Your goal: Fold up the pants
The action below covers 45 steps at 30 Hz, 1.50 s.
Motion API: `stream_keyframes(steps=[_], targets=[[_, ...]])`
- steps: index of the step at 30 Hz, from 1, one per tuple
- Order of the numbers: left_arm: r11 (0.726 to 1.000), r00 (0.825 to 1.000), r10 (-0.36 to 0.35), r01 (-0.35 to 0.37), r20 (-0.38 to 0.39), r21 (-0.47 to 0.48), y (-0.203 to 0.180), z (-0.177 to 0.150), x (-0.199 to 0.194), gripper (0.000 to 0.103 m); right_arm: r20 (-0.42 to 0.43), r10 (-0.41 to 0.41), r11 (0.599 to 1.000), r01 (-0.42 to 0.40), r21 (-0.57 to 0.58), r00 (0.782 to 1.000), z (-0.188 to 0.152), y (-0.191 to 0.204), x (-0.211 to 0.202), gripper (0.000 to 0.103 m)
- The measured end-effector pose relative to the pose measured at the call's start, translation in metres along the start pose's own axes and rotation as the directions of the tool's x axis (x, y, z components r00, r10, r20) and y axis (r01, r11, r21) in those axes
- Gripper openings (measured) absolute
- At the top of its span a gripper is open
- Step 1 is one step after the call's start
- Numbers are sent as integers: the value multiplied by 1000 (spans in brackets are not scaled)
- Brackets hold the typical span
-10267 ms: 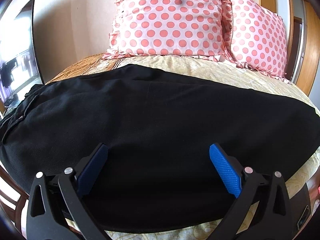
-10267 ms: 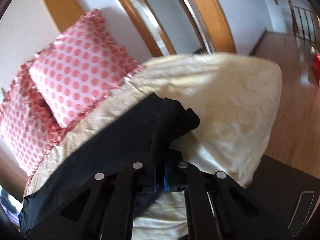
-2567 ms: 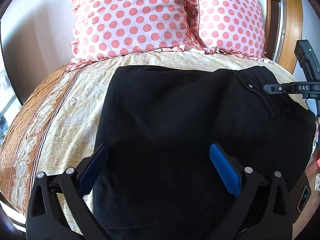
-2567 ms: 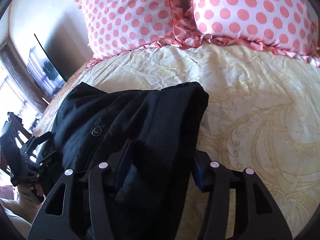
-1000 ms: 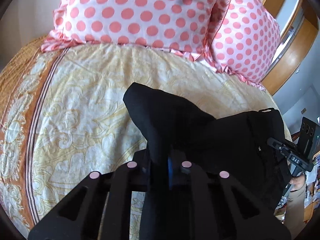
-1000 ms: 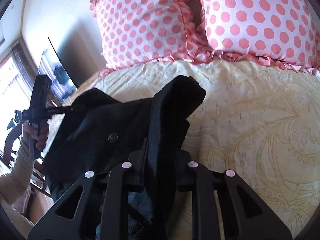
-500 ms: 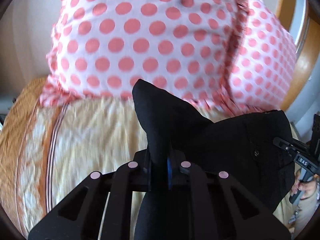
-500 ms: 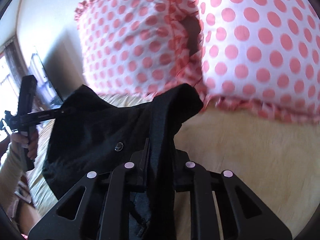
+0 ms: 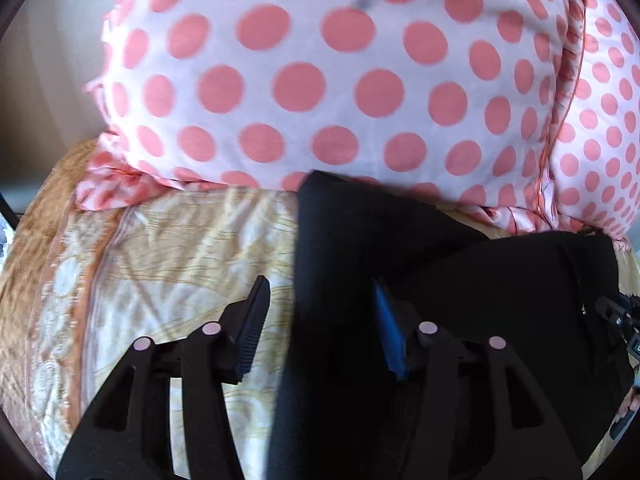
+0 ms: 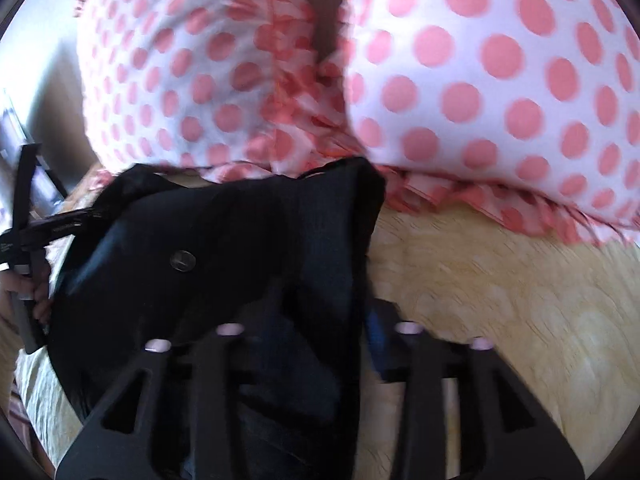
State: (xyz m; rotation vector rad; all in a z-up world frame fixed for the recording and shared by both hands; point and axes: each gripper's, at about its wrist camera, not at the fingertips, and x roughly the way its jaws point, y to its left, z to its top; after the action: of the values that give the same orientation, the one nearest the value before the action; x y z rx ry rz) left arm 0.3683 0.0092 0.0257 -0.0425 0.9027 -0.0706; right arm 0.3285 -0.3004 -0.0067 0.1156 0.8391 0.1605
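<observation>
The pants (image 9: 500, 300), black and matte, lie on the bed (image 9: 168, 264) just short of the pillows (image 9: 304, 80), bunched into a thick folded stack. One folded corner runs up between the fingers of the left gripper (image 9: 318, 320), which stand parted; its blue pad shows on the right finger and the ribbed black pad on the left one, neither pressing the cloth. The right gripper (image 10: 320, 320) is also spread, with a fold of cloth lying between and over its fingers; whether the pads touch it I cannot tell, since the fabric hides the left one. A round button (image 10: 183, 260) sits to the left of the right gripper's fingers, so the waistband is on that side.

The cloth looks soft and limp, mid-weight, likely to sag and slide out of shape if lifted by one point. I judge it best taken at the doubled corners or along the folded edge, both grippers pinching several layers at once, so the stack moves as one piece. The bedspread is pale yellow with a woven pattern and an orange border; the pillows are puffy, white with pink dots and ruffled trim.
</observation>
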Motion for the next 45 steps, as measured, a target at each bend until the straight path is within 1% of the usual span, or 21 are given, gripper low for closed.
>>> stream_keyframes(steps=[2,3,4,6,8,10,12,13,15,17,19,22,24,25,26,27,28,30,34,39,45], targets=[[999,998,42,-43,47,11,3,-5,-18,56,63,-63,998,63,-1,996,-5,-1,-21,49],[998,996,55,-57,74,19,4,-9,-29,58,118,-78,997,79,-3,990,-11,1,-39,49],[998,993,52,-56,107,30,2,-18,-45,59,143,-66,998,68,-5,987,-15,3,-49,49],[998,990,2,-11,138,64,-8,-40,-74,69,167,5,999,3,-49,986,-28,20,-70,49],[995,988,-62,51,140,83,-21,-59,-90,73,153,22,993,-4,-114,988,-42,39,-76,49],[986,984,-138,125,116,115,-39,-84,-103,74,119,41,987,-21,-161,992,-53,57,-72,49],[978,984,-156,142,88,154,-57,-102,-107,79,69,55,983,-42,-180,996,-66,67,-66,49],[974,986,-154,141,64,178,-67,-111,-105,80,38,43,981,-35,-190,998,-72,72,-60,52],[970,990,-139,133,17,206,-78,-123,-99,80,-6,-21,976,19,-217,1000,-80,80,-52,58],[970,995,-100,104,-30,220,-85,-129,-86,82,-24,-61,972,54,-227,998,-82,85,-44,59],[976,996,-80,83,-27,201,-88,-135,-85,85,-38,-86,977,77,-198,996,-80,86,-43,61],[980,999,-44,49,-28,193,-87,-134,-85,95,-36,-114,978,106,-180,993,-79,87,-43,65],[984,999,-41,43,-17,175,-81,-136,-89,95,3,-87,993,87,-78,996,-83,82,-59,68],[987,999,-35,34,7,159,-77,-142,-101,95,29,-65,997,66,-45,997,-88,81,-69,80],[988,999,-32,28,29,153,-74,-145,-110,97,57,-49,999,50,-20,997,-94,82,-80,88],[989,998,-26,17,54,148,-71,-151,-120,101,82,-55,998,55,4,995,-100,84,-89,102],[989,996,-5,-8,87,144,-66,-161,-133,101,111,-61,998,59,27,992,-112,88,-100,102],[989,991,34,-52,129,140,-60,-182,-150,101,123,-39,999,35,31,992,-130,97,-107,102],[984,985,103,-121,140,129,-53,-214,-161,101,115,-108,994,103,47,988,-164,115,-108,102],[987,988,88,-104,128,124,-49,-229,-160,101,115,-130,991,127,32,985,-181,129,-107,102],[990,992,79,-89,100,106,-46,-235,-157,101,86,-101,995,98,37,991,-188,136,-99,102]])
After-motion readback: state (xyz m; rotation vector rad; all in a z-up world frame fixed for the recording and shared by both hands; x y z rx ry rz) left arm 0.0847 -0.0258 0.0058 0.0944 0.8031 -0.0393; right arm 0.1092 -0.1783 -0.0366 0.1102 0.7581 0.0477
